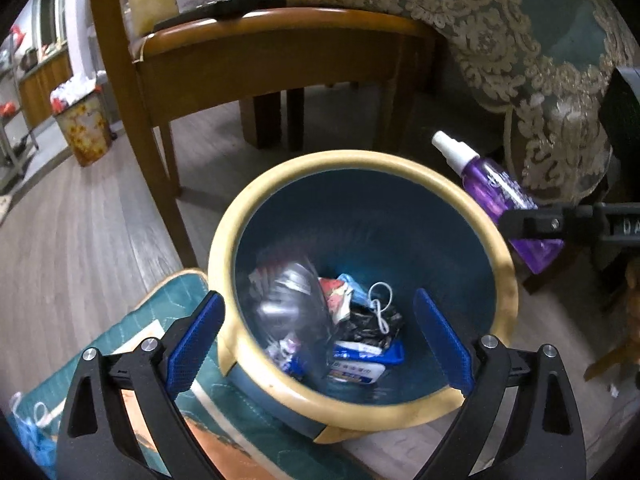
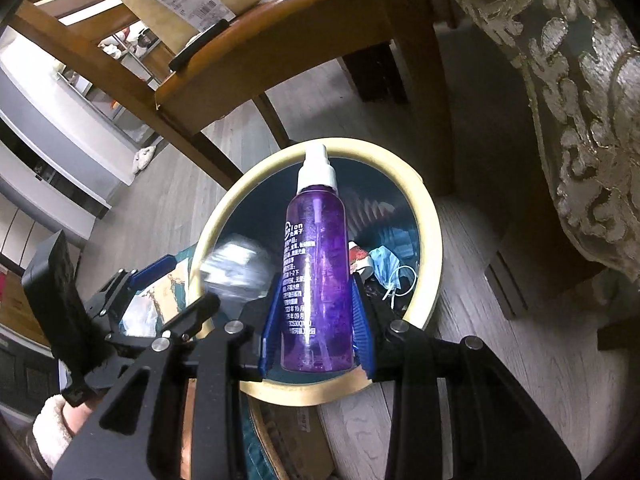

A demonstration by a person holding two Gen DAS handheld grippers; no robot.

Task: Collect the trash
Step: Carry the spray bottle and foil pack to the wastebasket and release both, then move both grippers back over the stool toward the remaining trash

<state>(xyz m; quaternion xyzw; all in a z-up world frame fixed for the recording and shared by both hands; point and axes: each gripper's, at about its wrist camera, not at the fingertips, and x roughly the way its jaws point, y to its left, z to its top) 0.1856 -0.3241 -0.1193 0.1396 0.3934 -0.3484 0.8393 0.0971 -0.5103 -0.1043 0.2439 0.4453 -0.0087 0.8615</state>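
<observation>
We see the purple spray bottle (image 2: 316, 272) clamped between the blue pads (image 2: 362, 320) of the right gripper (image 2: 316, 320), its white nozzle pointing away from the camera along the fingers. The bottle hangs over the open mouth of the waste bin (image 2: 434, 240), whose pale rim rings it on all sides in the right wrist view. From the left wrist view the same bottle (image 1: 496, 188) appears up and to the right, held outside the bin's rim (image 1: 224, 240) on its far right side, so its exact place over the opening is hard for us to fix.

Straight ahead of the left gripper (image 1: 320, 344), down inside the blue bin, lie a crumpled clear plastic bottle (image 1: 292, 300), a blue face mask with white loops (image 1: 376, 300), a blue and white wipes pack (image 1: 368, 360) and dark wrappers. The left gripper's blue fingers (image 1: 196, 344) stand wide apart with nothing between them; one sits outside the rim to the left, the other over the bin's inside.

Below and left of that gripper a teal mat (image 1: 168, 308) lies under the bin. Beyond the bin stands a wooden chair (image 1: 272, 52), and to the right hangs a lace-trimmed tablecloth (image 1: 532, 52). Far left, a second bin with a flower pattern (image 1: 86, 128) stands on the wood floor (image 1: 80, 240).
</observation>
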